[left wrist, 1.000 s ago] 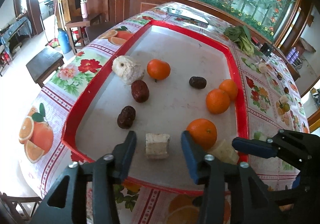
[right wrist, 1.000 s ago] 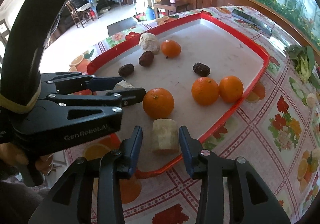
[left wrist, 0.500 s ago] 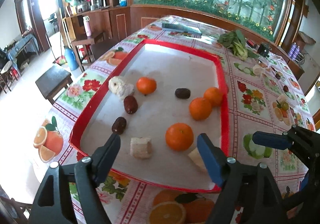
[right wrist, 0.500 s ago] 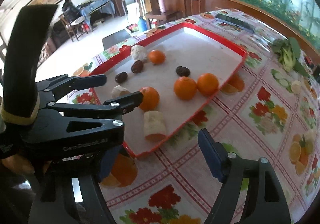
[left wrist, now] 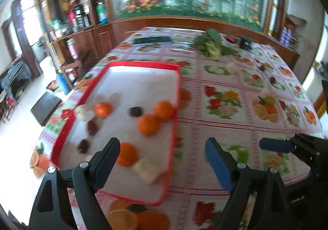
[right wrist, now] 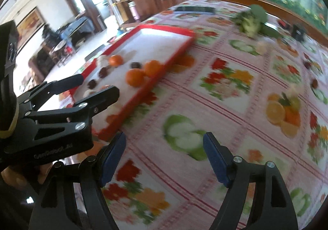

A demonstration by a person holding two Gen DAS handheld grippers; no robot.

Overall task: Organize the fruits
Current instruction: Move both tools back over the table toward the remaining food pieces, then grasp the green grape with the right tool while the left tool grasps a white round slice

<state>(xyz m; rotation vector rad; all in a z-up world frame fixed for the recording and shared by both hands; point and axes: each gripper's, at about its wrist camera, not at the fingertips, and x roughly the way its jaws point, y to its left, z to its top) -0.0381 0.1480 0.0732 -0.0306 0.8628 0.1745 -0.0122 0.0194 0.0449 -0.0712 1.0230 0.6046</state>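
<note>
fruits on red tray (left wrist: 176,94), both grippers empty

On my screen the tabletop (left wrist: 225,127) wears a glossy, smooth plastic cloth printed with fruit and flowers. Near its left edge sits the red-rimmed rectangular plastic tray (left wrist: 176,94), its white floor matt and slightly scuffed. The round oranges (left wrist: 148,124) have a dull, pebbled peel. My left tongs (left wrist: 163,160) are matt black plastic with blue rubbery pads and shiny metal screws; the right tongs (right wrist: 164,154) look the same.
</note>
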